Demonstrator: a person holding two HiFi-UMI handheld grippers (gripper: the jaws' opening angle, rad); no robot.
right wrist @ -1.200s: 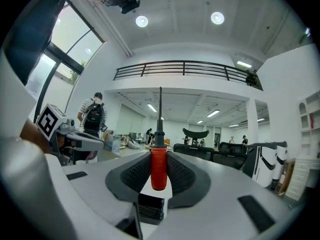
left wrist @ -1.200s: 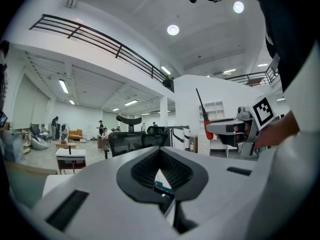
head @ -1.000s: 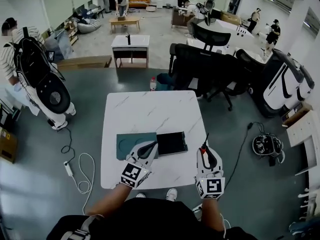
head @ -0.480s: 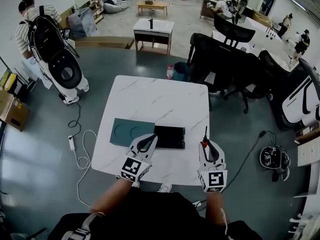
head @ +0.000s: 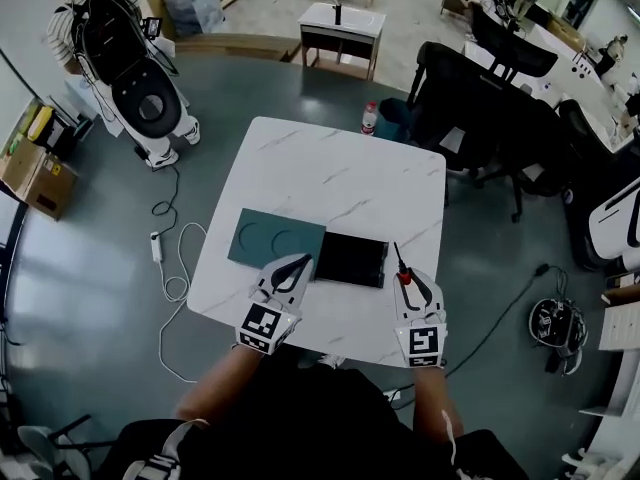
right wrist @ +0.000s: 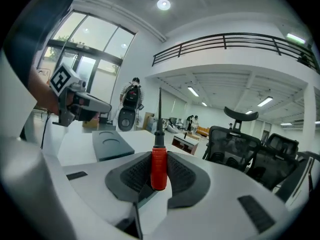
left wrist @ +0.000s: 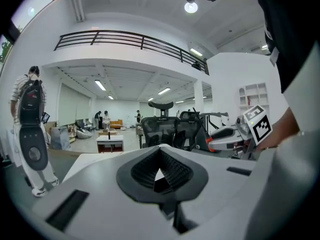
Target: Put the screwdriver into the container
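Clamping the red handle of the screwdriver (right wrist: 158, 166), the right gripper (right wrist: 159, 176) has its jaws pressed on both sides of the tool, and the dark shaft sticks out past the tips, ahead and upward. In the head view this right gripper (head: 412, 286) sits over the near edge of the tabletop (head: 330, 183), with the black container (head: 350, 259) just beside it, ahead and to its left. The left gripper (left wrist: 160, 171) has its jaws together on nothing, and its tips lie at the container's near left corner, where a teal lid (head: 277, 240) butts against it; I cannot tell whether they touch either.

The step in hand looks like the carry: the screwdriver is gripped but not yet over the container. The next move probably calls for shifting the right gripper left and forward until the tool is above the open container, tipping the shaft down to lie along its length, then parting the jaws.
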